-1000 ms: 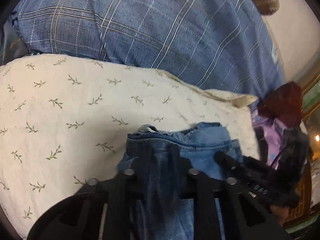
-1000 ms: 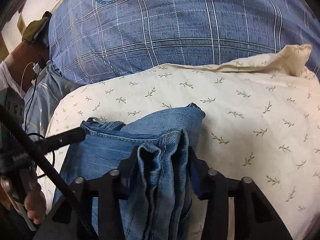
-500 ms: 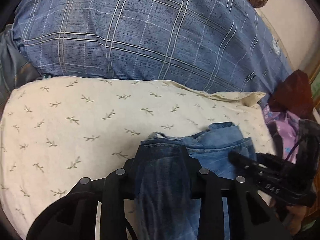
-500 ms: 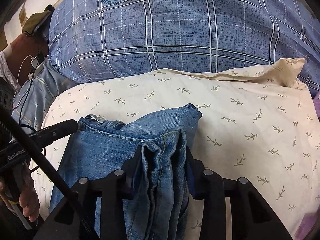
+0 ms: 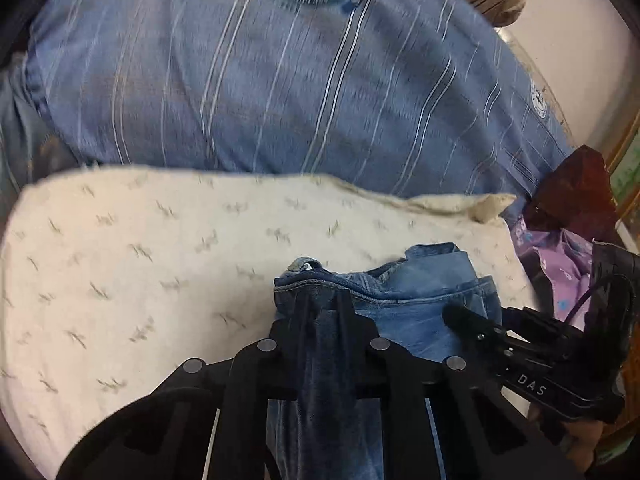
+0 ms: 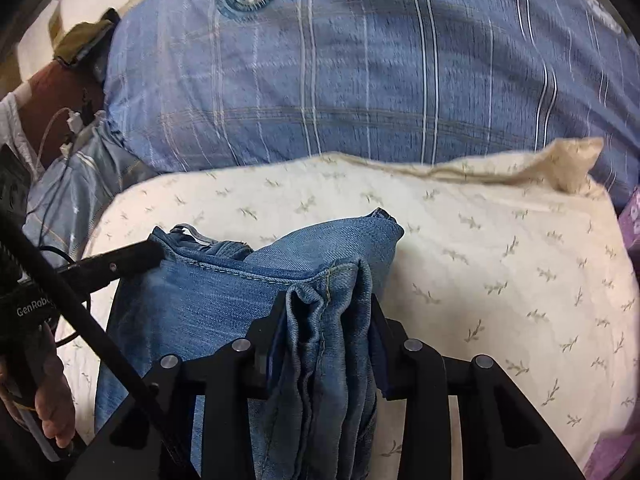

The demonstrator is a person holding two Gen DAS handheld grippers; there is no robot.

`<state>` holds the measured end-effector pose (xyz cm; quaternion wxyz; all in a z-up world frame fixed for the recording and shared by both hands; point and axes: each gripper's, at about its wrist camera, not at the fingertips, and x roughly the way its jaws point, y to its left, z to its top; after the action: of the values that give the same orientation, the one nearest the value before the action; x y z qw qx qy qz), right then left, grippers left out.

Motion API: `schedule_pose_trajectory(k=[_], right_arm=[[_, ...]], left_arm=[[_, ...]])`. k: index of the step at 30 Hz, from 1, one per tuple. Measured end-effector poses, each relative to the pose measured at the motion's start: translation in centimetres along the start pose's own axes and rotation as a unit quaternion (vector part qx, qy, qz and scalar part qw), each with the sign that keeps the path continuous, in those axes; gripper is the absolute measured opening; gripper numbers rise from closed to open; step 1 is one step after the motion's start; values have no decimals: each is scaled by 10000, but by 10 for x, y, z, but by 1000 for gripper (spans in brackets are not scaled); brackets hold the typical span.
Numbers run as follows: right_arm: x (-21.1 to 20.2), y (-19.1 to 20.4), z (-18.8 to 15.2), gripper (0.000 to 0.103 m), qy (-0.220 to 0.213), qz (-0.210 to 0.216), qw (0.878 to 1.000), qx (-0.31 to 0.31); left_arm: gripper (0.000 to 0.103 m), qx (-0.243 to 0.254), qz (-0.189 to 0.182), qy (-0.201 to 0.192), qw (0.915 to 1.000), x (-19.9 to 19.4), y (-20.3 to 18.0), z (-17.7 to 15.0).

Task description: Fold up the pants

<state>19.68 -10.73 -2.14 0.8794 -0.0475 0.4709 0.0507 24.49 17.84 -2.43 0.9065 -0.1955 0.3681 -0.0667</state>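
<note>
Both views have tilted up since a second ago: more of the blue plaid pillow and its round badge shows now, and the cream pillow sits lower in frame, so both grippers have lifted and moved forward with the jeans. Background is motion-blurred.

Left gripper: jaws clenched on a dark bunched fold of denim at the waistband edge, cloth running down between the fingers. Right gripper: jaws clamped on a thick stack of several denim layers, hem stitching visible at the top of the bunch. In the right view the left gripper's finger touches the waistband at the far left corner of the jeans.

The jeans hang between the two grippers, held up over the near edge of the cream pillow, waistband stretched roughly level, one folded corner poking up behind it. Cream pillow lies in front of the blue plaid pillow; purple cloth just right of the cream pillow.

Handling, as a judgement: denim is heavy, fairly stiff for cloth, not slippery and not fragile; it drapes but keeps creases. The thick multi-layer bunch on the right could slip a layer if the grip eases. Best hold is the waistband corners and seams, where the cloth is thickest. Fold looks partway done.
</note>
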Motion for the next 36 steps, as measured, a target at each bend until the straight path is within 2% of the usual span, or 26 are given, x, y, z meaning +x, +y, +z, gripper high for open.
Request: schedule_pose_trajectory(k=[3, 5, 8, 10, 12, 14, 17, 18, 19, 20, 22, 25, 27, 30, 31, 32, 33, 34, 35, 36], right_arm=[[14, -7, -1, 37, 143, 86, 9998, 82], [23, -12, -4, 46, 272, 92, 9995, 130], [14, -23, -4, 54, 260, 439, 9976, 467], [6, -28, -7, 66, 207, 563, 9964, 591], [3, -32, -14, 70, 235, 770, 9942, 717], [5, -32, -20, 70, 340, 956, 9914, 820], [13, -32, -21, 70, 390, 872, 9918, 852], [16, -33, -22, 67, 436, 878, 9913, 880], [20, -34, -23, 54, 454, 906, 9906, 916], [21, -35, -23, 48, 444, 899, 9904, 955], [17, -37, -23, 34, 391, 994, 9893, 994], [7, -28, -20, 31, 208, 931, 9926, 756], [12, -32, -20, 32, 214, 966, 9915, 850], [20, -42, -22, 49, 368, 1062, 9887, 996], [15, -44, -22, 51, 349, 1121, 9872, 1083], [6, -45, -24, 52, 268, 1194, 9860, 1135], [-4, -45, -28, 62, 130, 1230, 9858, 1132], [-18, -45, -34, 76, -59, 1233, 9857, 1148], [-30, -47, -44, 80, -253, 1242, 9843, 1230], [-43, -49, -59, 81, -470, 1324, 9807, 1363]], left_arm=[[15, 154, 421, 210, 9988, 21, 1, -7], [22, 151, 499, 233, 9984, 28, 1, -11], [31, 163, 641, 116, 9977, 23, -2, -11], [36, 265, 733, 75, 9969, 19, -6, -13], [42, 368, 833, 112, 9958, 18, -8, -15], [47, 356, 820, 157, 9959, 14, -7, -16], [46, 140, 561, 293, 9979, 14, -3, -14], [43, 43, 402, 408, 9984, 20, 1, -13], [32, -68, 233, 515, 9984, 25, 4, -13], [25, -140, 168, 535, 9983, 27, 7, -13], [19, -293, 32, 383, 9988, 20, 10, -11], [19, -268, -104, 127, 9995, 6, 8, -6], [22, -332, -76, 240, 9991, 13, 15, -8], [30, -495, -35, 388, 9980, 21, 26, -10], [32, -485, -34, 336, 9982, 16, 27, -10], [37, -408, 5, 242, 9989, 8, 26, -10], [42, -294, 65, 152, 9994, -3, 22, -12], [53, -239, 112, 92, 9996, -14, 21, -17], [58, -236, 122, 28, 9996, -24, 19, -24], [58, -255, 149, -93, 9995, -36, 21, -38]])
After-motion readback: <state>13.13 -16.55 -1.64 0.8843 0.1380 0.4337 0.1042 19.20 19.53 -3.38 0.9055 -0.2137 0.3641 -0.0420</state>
